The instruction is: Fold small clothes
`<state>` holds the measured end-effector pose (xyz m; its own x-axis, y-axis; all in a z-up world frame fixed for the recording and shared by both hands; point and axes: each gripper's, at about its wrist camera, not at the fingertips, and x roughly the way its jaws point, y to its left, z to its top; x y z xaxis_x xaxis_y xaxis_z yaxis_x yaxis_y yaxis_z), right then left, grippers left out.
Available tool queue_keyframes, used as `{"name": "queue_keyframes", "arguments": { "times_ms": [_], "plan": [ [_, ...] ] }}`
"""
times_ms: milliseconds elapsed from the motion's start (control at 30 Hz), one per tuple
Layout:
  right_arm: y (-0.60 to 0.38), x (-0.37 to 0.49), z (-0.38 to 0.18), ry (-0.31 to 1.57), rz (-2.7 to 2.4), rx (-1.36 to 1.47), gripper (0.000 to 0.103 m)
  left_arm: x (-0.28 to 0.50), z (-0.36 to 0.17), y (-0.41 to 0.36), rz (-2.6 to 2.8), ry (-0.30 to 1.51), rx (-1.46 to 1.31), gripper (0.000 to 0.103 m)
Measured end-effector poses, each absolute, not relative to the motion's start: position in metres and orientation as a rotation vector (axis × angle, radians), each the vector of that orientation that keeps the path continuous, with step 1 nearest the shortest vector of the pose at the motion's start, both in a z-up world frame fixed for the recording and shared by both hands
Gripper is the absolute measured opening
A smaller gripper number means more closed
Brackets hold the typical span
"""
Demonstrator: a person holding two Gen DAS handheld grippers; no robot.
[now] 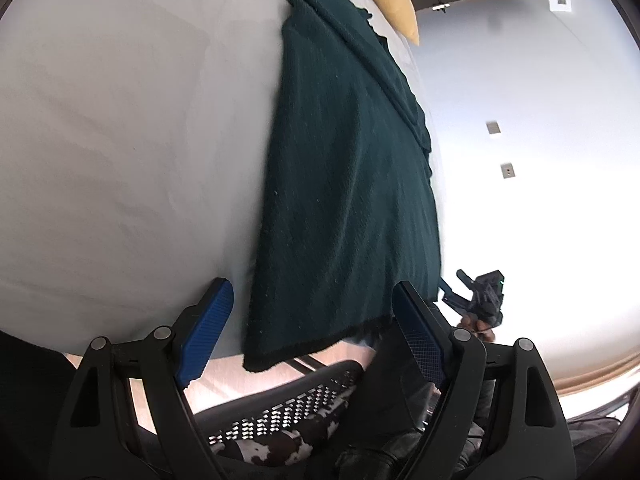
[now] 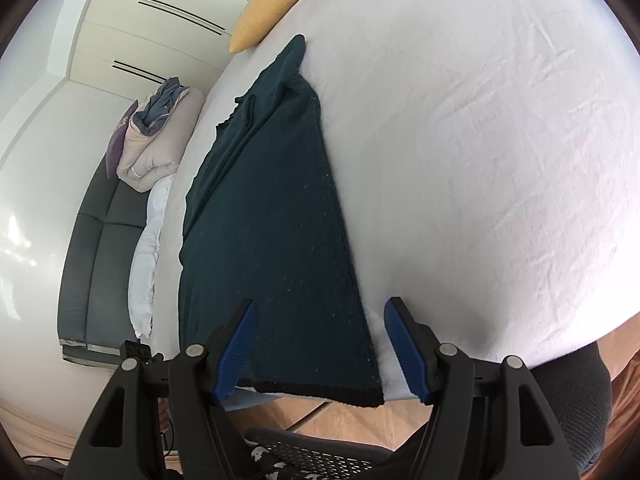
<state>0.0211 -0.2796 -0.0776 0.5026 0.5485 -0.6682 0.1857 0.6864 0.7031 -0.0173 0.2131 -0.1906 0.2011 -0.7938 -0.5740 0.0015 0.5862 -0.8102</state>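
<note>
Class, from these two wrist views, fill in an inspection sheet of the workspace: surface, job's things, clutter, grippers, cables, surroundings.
Surface: bed with a white sheet, lightly creased.
Job's things: dark green knit garment laid lengthwise on the bed, its hem hanging over the near edge.
Clutter: yellow pillow at the far end of the bed; nothing else on the sheet.
Grippers: left gripper open, straddling the hem; right gripper open, also at the hem; neither is holding anything.
Cables: nothing seen.
Surroundings: dark sofa with folded bedding, wardrobe doors, mesh chair below.
</note>
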Motion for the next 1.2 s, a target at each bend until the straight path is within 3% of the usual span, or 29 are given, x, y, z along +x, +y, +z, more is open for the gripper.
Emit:
{"name": "queue_keyframes", "arguments": {
  "times_ms": [167,267,333,800,1033,1133,1200],
  "plan": [
    [-0.281,0.02,-0.079,1.054,0.264,0.828,0.068,-0.016,-0.197,0.206,-0.681,1.305,-0.786,0.074],
    [-0.282,0.019,-0.079,1.065,0.272,0.831,0.068,-0.014,-0.204,0.209,-0.667,1.314,-0.814,0.054],
    [-0.283,0.018,-0.079,1.072,0.272,0.831,0.067,-0.011,-0.209,0.213,-0.656,1.323,-0.828,0.029],
    [-0.279,0.02,-0.088,1.177,0.32,0.823,0.067,-0.004,-0.209,0.198,-0.664,1.312,-0.803,0.009],
    [-0.267,0.019,-0.1,1.2,0.356,0.841,0.023,-0.005,-0.201,0.191,-0.684,1.281,-0.795,0.008],
    [-0.267,0.016,-0.101,1.192,0.349,0.844,0.013,-0.006,-0.199,0.192,-0.689,1.262,-0.806,0.008],
    [-0.266,0.014,-0.101,1.191,0.359,0.842,0.012,-0.007,-0.2,0.192,-0.684,1.258,-0.814,0.008]
  ]
}}
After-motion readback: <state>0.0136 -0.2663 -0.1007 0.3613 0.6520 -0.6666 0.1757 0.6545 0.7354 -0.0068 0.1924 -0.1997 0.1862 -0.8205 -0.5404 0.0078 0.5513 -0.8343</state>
